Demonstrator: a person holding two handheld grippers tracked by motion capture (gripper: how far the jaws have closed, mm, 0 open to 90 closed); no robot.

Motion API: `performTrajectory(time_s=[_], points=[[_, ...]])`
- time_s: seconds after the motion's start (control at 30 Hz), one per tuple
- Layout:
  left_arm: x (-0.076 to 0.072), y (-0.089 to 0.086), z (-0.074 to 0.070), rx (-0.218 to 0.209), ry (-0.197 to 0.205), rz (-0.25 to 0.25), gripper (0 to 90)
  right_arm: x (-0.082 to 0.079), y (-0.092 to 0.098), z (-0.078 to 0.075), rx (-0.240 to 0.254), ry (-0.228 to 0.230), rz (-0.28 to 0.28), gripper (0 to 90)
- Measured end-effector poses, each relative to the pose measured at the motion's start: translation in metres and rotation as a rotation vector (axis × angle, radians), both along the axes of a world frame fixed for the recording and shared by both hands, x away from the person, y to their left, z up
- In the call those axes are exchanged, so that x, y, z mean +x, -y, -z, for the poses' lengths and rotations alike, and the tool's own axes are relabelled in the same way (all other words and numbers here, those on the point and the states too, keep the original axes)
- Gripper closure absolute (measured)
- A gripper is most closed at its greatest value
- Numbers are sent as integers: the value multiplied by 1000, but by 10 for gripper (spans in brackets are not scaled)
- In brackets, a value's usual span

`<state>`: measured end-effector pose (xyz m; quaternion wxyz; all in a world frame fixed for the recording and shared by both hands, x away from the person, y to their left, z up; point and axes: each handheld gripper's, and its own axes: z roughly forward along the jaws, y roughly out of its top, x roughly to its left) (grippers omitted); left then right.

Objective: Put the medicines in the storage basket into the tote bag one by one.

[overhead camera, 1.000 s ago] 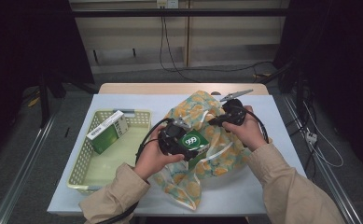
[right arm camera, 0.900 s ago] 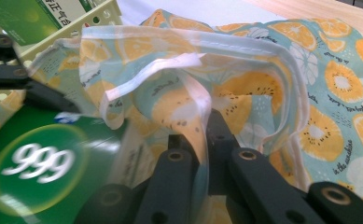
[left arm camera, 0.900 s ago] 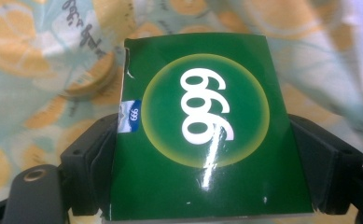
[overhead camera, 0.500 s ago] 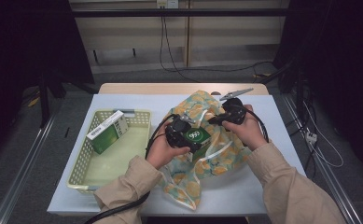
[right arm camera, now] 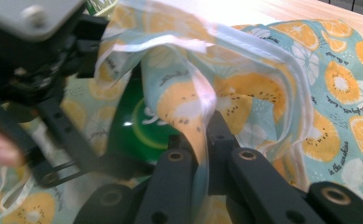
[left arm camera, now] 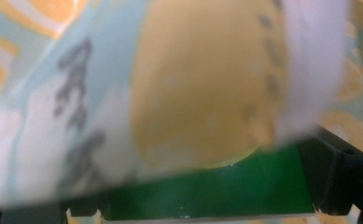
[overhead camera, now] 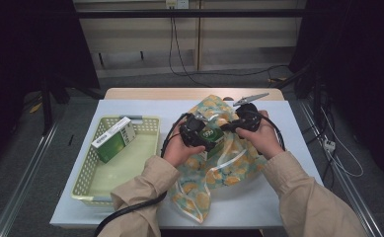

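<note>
The left gripper [overhead camera: 204, 136] clamps a glossy green box [overhead camera: 212, 137] at the mouth of the thin, crinkly orange-print bag [overhead camera: 214, 168] mid-table. Beside it the right gripper [overhead camera: 231, 126] pinches the bag's rim. Farther left, a pale slatted basket [overhead camera: 88, 182] holds another green carton [overhead camera: 113, 139].

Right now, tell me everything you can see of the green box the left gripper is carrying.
The green box is glossy cardboard with a white round logo on one face. It sits clamped between the left gripper's black jaws, at the mouth of the orange-print bag on the table. The bag's fabric drapes over its front edge, hiding much of it. The right gripper pinches the bag's rim beside it.
</note>
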<state>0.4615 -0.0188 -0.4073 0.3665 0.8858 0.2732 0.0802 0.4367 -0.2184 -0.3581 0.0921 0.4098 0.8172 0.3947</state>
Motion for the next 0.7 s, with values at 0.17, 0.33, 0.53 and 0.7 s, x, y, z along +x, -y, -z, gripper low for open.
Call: performTrajectory(time_s=[0.17, 0.33, 0.53, 0.7], points=[[12, 6, 2, -9, 16, -24, 155, 1, -1, 1, -3, -1, 0, 888], [13, 4, 3, -16, 4, -18, 133, 3, -1, 5, 1, -8, 1, 888], [2, -8, -8, -3, -27, -23, 91, 3, 1, 7, 4, -13, 5, 888], [-11, -23, -17, 5, -29, -19, 81, 3, 4, 8, 2, -14, 13, 889]])
